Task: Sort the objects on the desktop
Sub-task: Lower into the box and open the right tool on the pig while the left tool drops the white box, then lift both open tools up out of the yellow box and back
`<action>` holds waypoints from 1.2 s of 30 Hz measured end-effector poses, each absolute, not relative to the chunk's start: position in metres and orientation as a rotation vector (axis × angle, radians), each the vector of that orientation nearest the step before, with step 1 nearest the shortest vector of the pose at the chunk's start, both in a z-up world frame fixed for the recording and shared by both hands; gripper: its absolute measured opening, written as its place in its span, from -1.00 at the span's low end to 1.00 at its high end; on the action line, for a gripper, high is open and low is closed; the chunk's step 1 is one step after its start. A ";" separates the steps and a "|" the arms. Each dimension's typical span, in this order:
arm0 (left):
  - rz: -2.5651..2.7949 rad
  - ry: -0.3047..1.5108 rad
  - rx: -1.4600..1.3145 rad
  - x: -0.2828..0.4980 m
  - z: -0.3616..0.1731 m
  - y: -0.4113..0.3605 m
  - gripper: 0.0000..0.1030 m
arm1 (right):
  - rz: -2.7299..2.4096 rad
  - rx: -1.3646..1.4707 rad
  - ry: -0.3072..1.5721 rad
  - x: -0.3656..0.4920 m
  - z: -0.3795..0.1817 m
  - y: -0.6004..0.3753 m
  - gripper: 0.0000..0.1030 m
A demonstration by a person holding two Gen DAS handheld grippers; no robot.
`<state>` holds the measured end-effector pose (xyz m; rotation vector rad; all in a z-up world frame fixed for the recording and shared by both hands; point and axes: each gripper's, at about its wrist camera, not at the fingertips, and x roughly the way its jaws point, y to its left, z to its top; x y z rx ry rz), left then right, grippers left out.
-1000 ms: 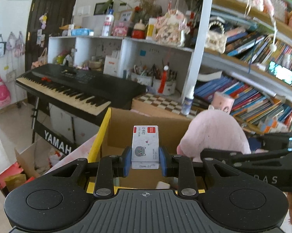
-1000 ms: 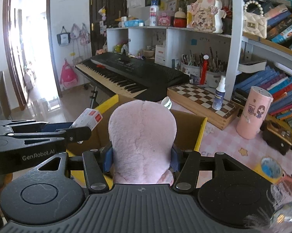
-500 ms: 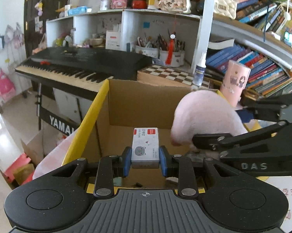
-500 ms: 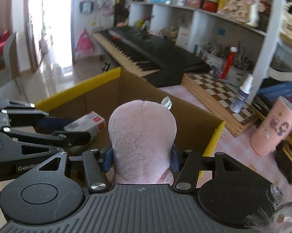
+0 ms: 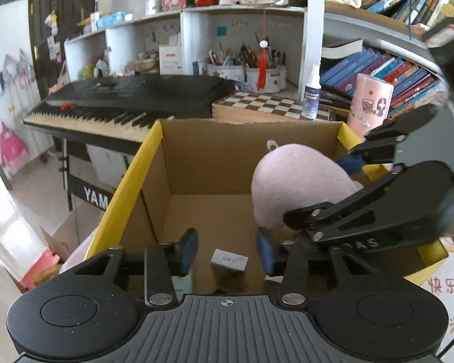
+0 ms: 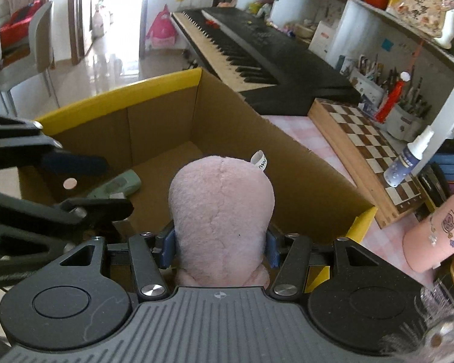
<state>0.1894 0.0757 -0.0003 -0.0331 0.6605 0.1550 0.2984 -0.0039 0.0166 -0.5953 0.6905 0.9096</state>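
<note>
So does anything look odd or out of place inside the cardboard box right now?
Nothing looks damaged. The small grey box sits loose between the left gripper's opening fingers, apart from both pads, while the pink plush hangs over the cardboard box, clamped.

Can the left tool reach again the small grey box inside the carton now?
Probably yes. The left tool is opening, and the small grey box sits free in the gap between its pads, low in the carton. Nothing blocks it; the pink plush is off to the side.

Small grey box (image 5: 228,260) – pink plush (image 6: 221,211) – in carton (image 5: 215,163)
</note>
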 end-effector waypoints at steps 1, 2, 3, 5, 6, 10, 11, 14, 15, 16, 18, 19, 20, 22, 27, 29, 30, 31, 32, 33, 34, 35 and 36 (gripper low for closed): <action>0.153 0.652 -0.026 0.188 0.001 0.074 -0.10 | 0.913 -0.600 0.696 0.300 0.016 -0.003 0.03; 0.153 0.648 -0.022 0.187 0.002 0.072 -0.04 | 0.917 -0.603 0.702 0.302 0.014 -0.002 0.03; 0.154 0.643 -0.017 0.185 0.003 0.071 0.00 | 0.920 -0.604 0.708 0.304 0.013 -0.001 0.04; 0.161 0.631 -0.009 0.183 0.004 0.069 0.03 | 0.922 -0.601 0.720 0.307 0.012 0.000 0.06; 0.165 0.628 -0.007 0.183 0.006 0.069 0.11 | 0.922 -0.597 0.725 0.308 0.011 0.001 0.08; 0.192 0.599 0.005 0.180 0.011 0.067 0.41 | 0.910 -0.562 0.710 0.309 0.016 -0.001 0.23; 0.198 0.592 0.007 0.179 0.013 0.067 0.50 | 0.905 -0.557 0.699 0.309 0.018 -0.002 0.23; 0.212 0.570 0.014 0.176 0.017 0.068 0.54 | 0.891 -0.529 0.667 0.306 0.026 -0.005 0.24; 0.214 0.565 0.015 0.175 0.019 0.068 0.57 | 0.885 -0.518 0.658 0.305 0.030 -0.007 0.24; 0.217 0.560 0.015 0.173 0.020 0.068 0.60 | 0.879 -0.507 0.649 0.303 0.033 -0.009 0.24; 0.223 0.545 0.012 0.170 0.023 0.068 0.63 | 0.866 -0.486 0.627 0.298 0.039 -0.015 0.24; 0.225 0.538 0.009 0.168 0.024 0.069 0.63 | 0.860 -0.477 0.614 0.294 0.042 -0.017 0.24; 0.226 0.533 0.006 0.167 0.026 0.070 0.63 | 0.853 -0.470 0.601 0.291 0.045 -0.020 0.24; 0.229 0.522 0.000 0.162 0.028 0.071 0.63 | 0.834 -0.455 0.576 0.283 0.051 -0.026 0.25; 0.250 0.487 -0.013 0.151 0.036 0.073 0.66 | 0.766 -0.378 0.517 0.263 0.068 -0.045 0.26; 0.260 0.473 -0.027 0.145 0.039 0.075 0.66 | 0.719 -0.325 0.496 0.255 0.074 -0.056 0.26; 0.265 0.467 -0.035 0.143 0.040 0.076 0.67 | 0.697 -0.297 0.488 0.251 0.077 -0.062 0.26; 0.268 0.462 -0.044 0.139 0.041 0.078 0.67 | 0.675 -0.271 0.479 0.246 0.079 -0.068 0.26; 0.270 0.457 -0.053 0.136 0.042 0.080 0.69 | 0.655 -0.249 0.475 0.242 0.080 -0.073 0.26; 0.270 0.453 -0.061 0.134 0.043 0.081 0.71 | 0.630 -0.226 0.472 0.238 0.081 -0.079 0.25; 0.270 0.450 -0.067 0.131 0.044 0.082 0.72 | 0.609 -0.209 0.471 0.233 0.082 -0.084 0.25; 0.271 0.446 -0.072 0.127 0.044 0.083 0.72 | 0.591 -0.194 0.471 0.228 0.082 -0.089 0.25; 0.270 0.442 -0.078 0.124 0.044 0.084 0.73 | 0.574 -0.179 0.472 0.222 0.082 -0.094 0.25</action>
